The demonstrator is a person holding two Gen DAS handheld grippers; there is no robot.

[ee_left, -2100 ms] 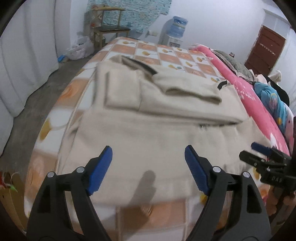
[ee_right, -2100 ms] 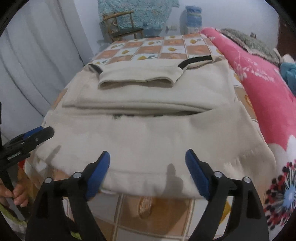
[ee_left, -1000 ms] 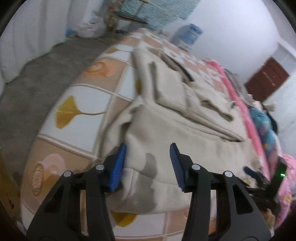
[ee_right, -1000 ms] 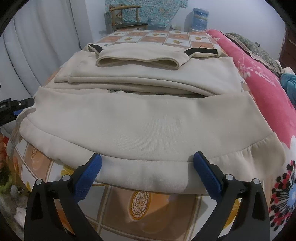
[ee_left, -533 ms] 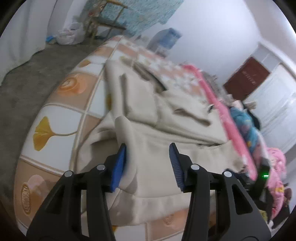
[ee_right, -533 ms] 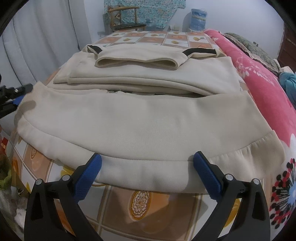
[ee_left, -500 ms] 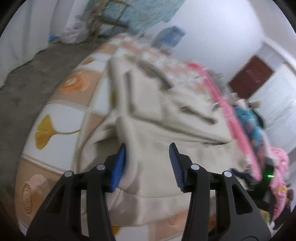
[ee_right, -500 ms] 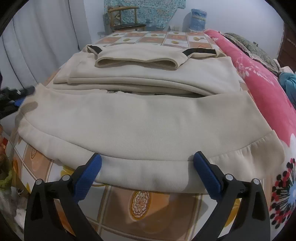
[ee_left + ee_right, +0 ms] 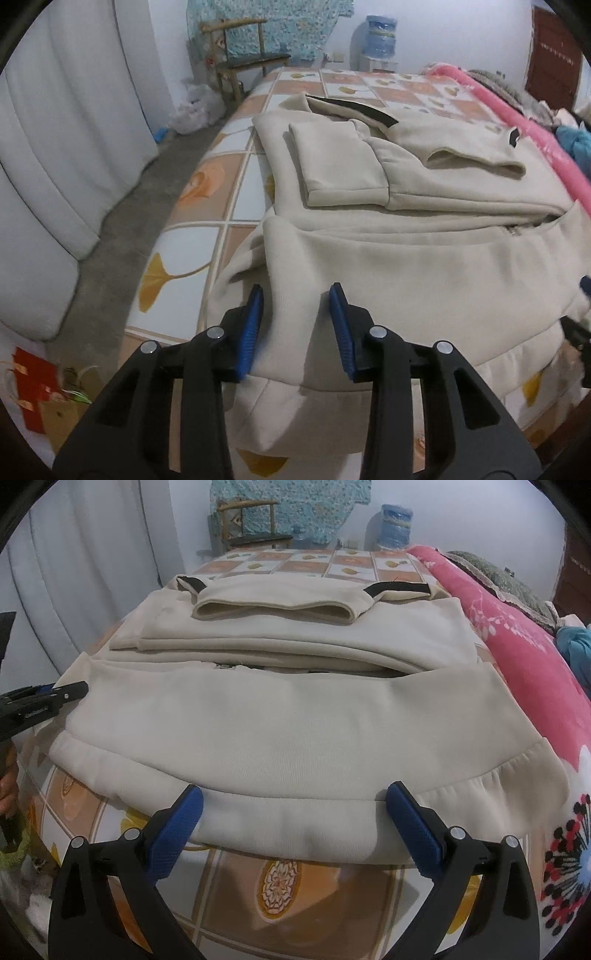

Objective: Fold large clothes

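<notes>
Bare concrete floor (image 9: 122, 229) ran open along the bed's (image 9: 236, 192) left edge, beside white curtains (image 9: 70, 122). Partly folded, the beige garment (image 9: 295, 723) lay on the bed, hem overhanging the near edge. Left tool (image 9: 295, 325) had just been closing, its jaws astride the garment's left corner, not yet clamped. Right tool (image 9: 293, 821) stood released, wide apart, at the hem.

Spread across the bed (image 9: 306, 882): a cream sweatshirt (image 9: 295, 723), sleeves folded in over the chest (black trim at the collar). At the near ribbed hem, right gripper (image 9: 293, 812) with blue fingers (image 9: 177, 823) wide apart, straddling it. At far left, left gripper (image 9: 44, 701) at the garment's side edge.
</notes>
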